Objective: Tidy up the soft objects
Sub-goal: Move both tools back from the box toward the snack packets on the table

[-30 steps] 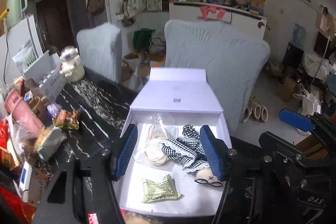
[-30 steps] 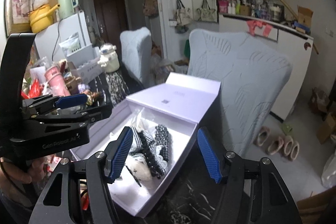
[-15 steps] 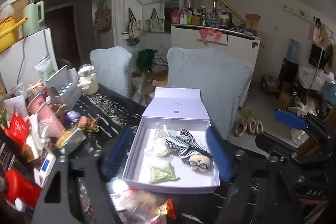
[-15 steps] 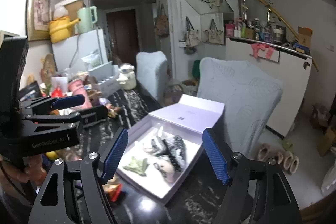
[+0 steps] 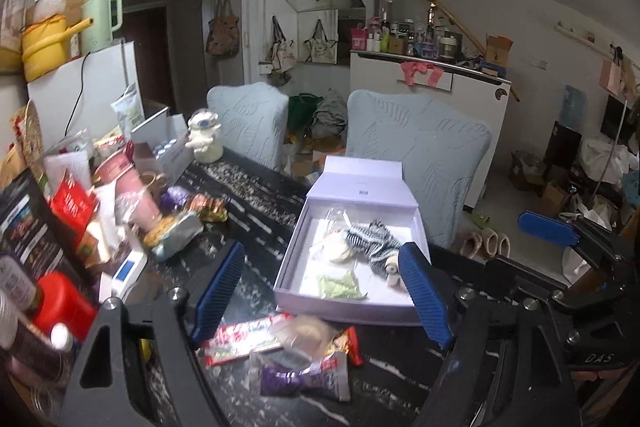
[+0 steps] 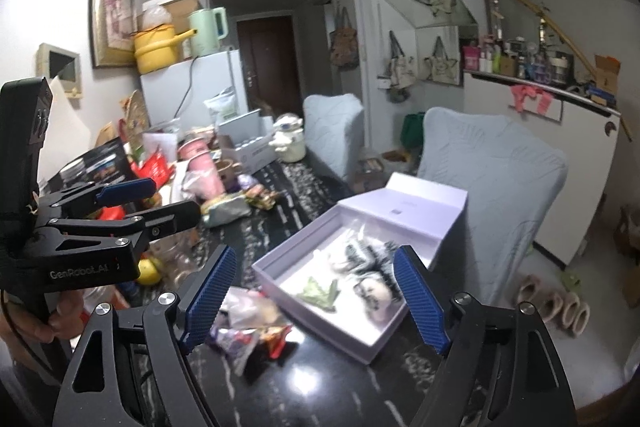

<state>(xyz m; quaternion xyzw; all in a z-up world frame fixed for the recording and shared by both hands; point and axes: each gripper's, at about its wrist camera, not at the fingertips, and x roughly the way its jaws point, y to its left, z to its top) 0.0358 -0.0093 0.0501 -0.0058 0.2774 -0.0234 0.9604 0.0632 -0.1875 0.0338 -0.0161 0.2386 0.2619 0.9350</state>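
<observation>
On a dark marbled table (image 5: 256, 199), near its far edge beside a pale blue chair (image 5: 420, 147), sits an open white box (image 5: 292, 259) with its lid folded back. Inside the box lie a doll (image 5: 376, 247) in black-and-white checked cloth, a clear bag (image 5: 336, 247) of something pale, and a green packet (image 5: 342, 285). Snack wrappers (image 5: 280, 347) lie just in front of the box. Both tongs are held above the table's near edge, apart from the box. Left gripper (image 5: 324, 299) stands wide with nothing between its blue pads; right gripper (image 6: 316, 303) is opening, also empty. Clutter crowds the table's left edge
</observation>
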